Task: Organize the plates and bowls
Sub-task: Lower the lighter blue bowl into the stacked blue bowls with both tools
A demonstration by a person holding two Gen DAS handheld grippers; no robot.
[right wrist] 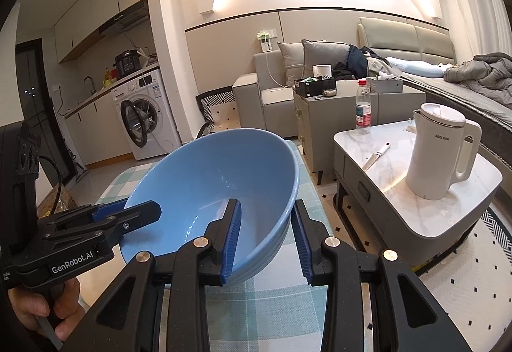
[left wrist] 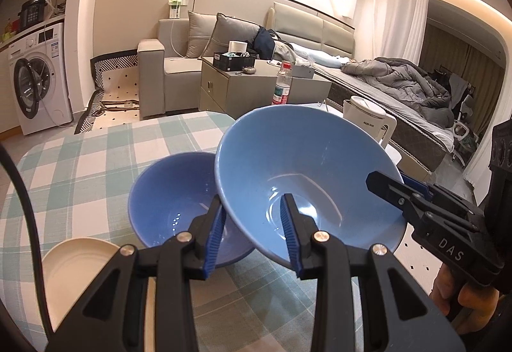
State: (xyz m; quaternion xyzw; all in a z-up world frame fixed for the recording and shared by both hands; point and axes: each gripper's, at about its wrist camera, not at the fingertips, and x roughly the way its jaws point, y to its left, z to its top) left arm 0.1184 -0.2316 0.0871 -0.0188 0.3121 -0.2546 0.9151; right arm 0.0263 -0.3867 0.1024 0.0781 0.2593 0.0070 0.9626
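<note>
A light blue bowl (left wrist: pixel 307 166) is held tilted above the checked tablecloth (left wrist: pixel 80 166). My left gripper (left wrist: pixel 254 236) straddles its near rim, one finger inside and one outside; the jaws stand fairly wide. My right gripper (right wrist: pixel 267 236) straddles the opposite rim of the same bowl (right wrist: pixel 217 179) and also shows in the left wrist view (left wrist: pixel 393 188). The left gripper shows in the right wrist view (right wrist: pixel 140 211). A darker blue bowl (left wrist: pixel 172 198) sits on the cloth under the tilted bowl's left edge. A cream plate (left wrist: pixel 76 272) lies at the near left.
A marble side table (right wrist: pixel 400 188) to the right carries a white kettle (right wrist: pixel 441 150), a knife (right wrist: pixel 376 156) and a water bottle (right wrist: pixel 363 108). A grey cabinet (right wrist: pixel 320 118), sofa, bed and washing machine (right wrist: pixel 144 118) stand beyond.
</note>
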